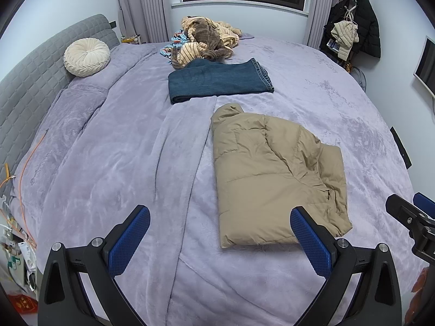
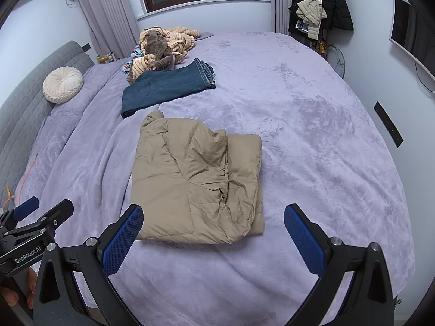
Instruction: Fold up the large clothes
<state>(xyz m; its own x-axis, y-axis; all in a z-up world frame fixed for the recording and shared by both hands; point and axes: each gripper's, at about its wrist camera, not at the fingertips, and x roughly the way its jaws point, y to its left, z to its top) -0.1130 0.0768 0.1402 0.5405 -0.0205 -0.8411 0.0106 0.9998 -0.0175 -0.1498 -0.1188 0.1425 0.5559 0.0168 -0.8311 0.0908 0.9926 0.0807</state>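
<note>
Both grippers, left (image 1: 220,237) and right (image 2: 213,235), hover with fingers spread wide and empty above the bed (image 1: 122,149). The folded jacket (image 2: 198,182) lies just beyond them, with folded jeans (image 1: 217,80) farther back.

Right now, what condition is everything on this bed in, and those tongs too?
Tan puffer jacket: folded into a compact bundle, lying on the bed, nothing gripping it.
Jeans: folded flat, beyond the jacket.
Striped heap of clothes: unfolded, jumbled at the far edge.
Round cushion: leaning against the headboard.
Blanket: spread over the bed, creased.
Left tongs: open, empty.
Right tongs: open, empty.
</note>
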